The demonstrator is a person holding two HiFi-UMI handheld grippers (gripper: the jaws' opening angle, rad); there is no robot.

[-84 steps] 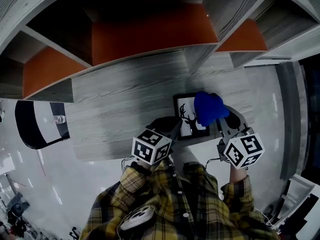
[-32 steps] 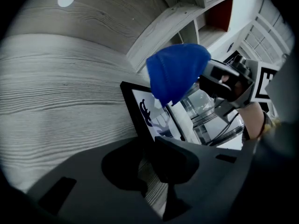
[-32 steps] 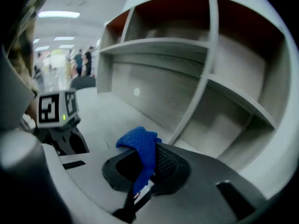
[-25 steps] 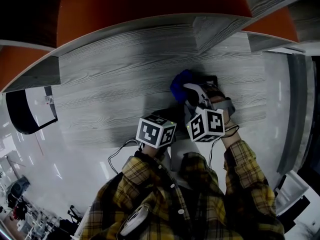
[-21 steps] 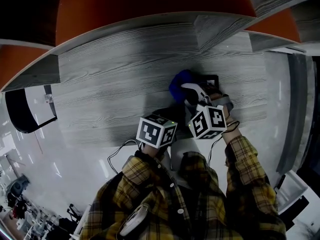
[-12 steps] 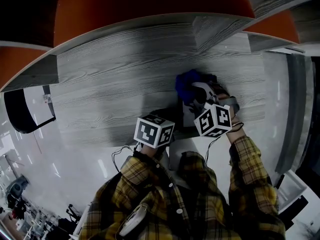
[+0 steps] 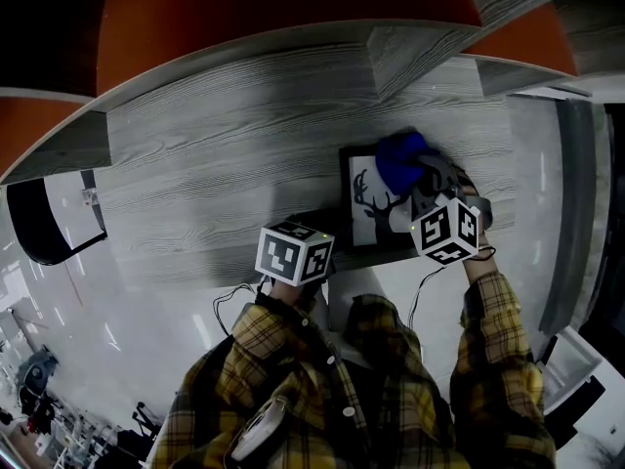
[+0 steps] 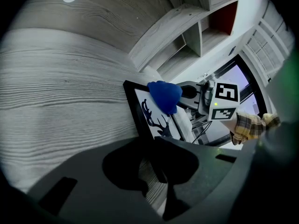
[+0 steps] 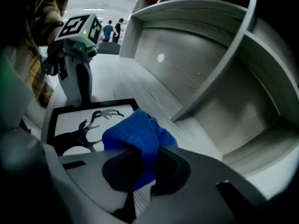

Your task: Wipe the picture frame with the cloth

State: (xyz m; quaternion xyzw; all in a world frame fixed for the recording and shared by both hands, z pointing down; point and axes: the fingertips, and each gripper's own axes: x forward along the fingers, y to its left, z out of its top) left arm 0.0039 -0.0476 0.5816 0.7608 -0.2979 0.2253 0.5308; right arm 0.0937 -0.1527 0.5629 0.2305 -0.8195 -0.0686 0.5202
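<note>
A black picture frame [image 7: 363,210] with a deer print lies flat near the grey wooden desk's front edge. My right gripper [image 7: 422,184] is shut on a bunched blue cloth [image 7: 399,159], which is pressed on the frame's far right corner. In the right gripper view the cloth [image 9: 135,129] bulges out from between the jaws over the frame [image 9: 84,120]. My left gripper [image 7: 317,225] is at the frame's near left corner; in the left gripper view its jaws are closed over the frame's edge [image 8: 140,113]. The cloth [image 8: 164,95] and the right gripper's marker cube [image 8: 224,99] show beyond it.
The desk top [image 7: 225,145] stretches bare to the left of the frame. Shelves with orange back panels [image 7: 283,13] and a grey divider [image 7: 410,52] rise behind it. A black and white object [image 7: 39,228] stands on the floor at the left. The desk's front edge runs just below the frame.
My right gripper has drawn the blue cloth to the right across the frame, from its left part to its far right corner, uncovering the deer print. The left gripper has stayed at the near left corner.
</note>
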